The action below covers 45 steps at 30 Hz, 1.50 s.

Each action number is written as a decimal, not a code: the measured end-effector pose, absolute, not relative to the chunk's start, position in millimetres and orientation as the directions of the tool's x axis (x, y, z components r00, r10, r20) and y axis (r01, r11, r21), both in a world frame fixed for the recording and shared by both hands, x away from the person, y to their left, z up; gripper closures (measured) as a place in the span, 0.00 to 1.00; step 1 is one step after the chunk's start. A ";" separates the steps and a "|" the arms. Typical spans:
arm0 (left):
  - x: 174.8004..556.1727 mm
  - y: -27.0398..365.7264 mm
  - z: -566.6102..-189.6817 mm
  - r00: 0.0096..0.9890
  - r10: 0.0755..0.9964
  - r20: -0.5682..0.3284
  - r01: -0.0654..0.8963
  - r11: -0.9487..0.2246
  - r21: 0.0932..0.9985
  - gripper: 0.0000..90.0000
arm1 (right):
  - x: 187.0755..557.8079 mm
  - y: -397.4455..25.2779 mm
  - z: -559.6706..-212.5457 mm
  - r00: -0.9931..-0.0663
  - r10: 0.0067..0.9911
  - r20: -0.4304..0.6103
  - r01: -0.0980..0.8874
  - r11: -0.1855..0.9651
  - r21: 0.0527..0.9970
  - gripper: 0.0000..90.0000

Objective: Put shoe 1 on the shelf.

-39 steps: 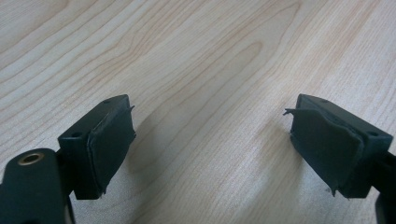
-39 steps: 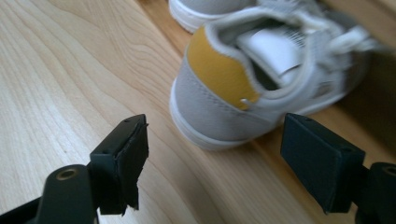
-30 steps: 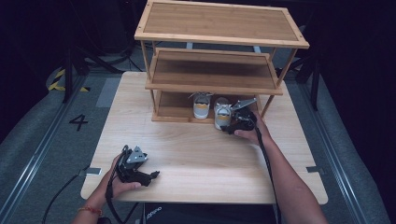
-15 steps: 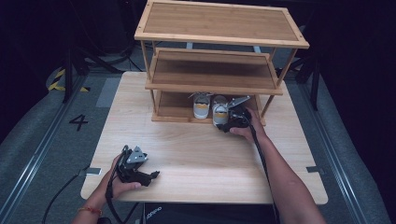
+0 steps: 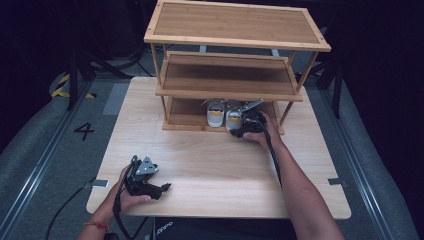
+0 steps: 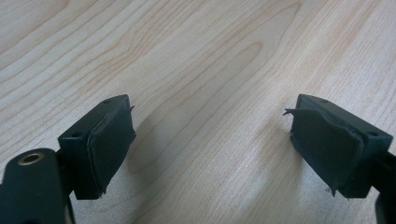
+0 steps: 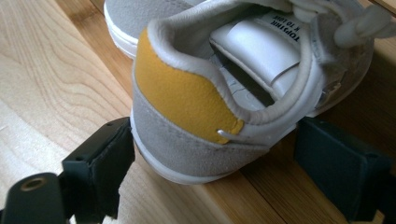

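Two small grey-and-white shoes with yellow heel patches stand side by side on the bottom shelf of a wooden rack [image 5: 227, 89]. My right gripper [image 5: 240, 126] is at the heel of the right shoe [image 5: 233, 119]; the left shoe [image 5: 215, 113] stands beside it. In the right gripper view the jaws of my right gripper [image 7: 210, 161] stand open on either side of that shoe's heel [image 7: 187, 98], the left pad against its sole and the right pad apart. My left gripper [image 5: 161, 188] rests open on the table near the front left, and in its own view [image 6: 210, 140] nothing lies between the jaws.
The three-tier rack stands at the back middle of the light wooden table [image 5: 215, 165]. Its upper shelves are bare. Rack posts [image 5: 287, 112] flank the bottom shelf opening. Dark floor with rails surrounds the table.
My right gripper has slid left and forward, bringing the right shoe deeper onto the bottom shelf beside the other one. The left gripper has stayed put.
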<state>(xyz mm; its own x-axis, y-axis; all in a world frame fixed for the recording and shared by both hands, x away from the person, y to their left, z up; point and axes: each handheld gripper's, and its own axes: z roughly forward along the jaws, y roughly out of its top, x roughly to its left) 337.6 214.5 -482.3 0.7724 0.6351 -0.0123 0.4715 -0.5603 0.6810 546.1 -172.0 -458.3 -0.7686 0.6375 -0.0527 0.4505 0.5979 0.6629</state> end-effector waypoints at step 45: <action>337.9 214.7 -482.4 0.774 0.633 -0.013 0.470 -0.561 0.682 0.15 | 480.2 -191.1 -428.4 -0.810 0.558 -0.179 0.379 0.732 0.566 0.24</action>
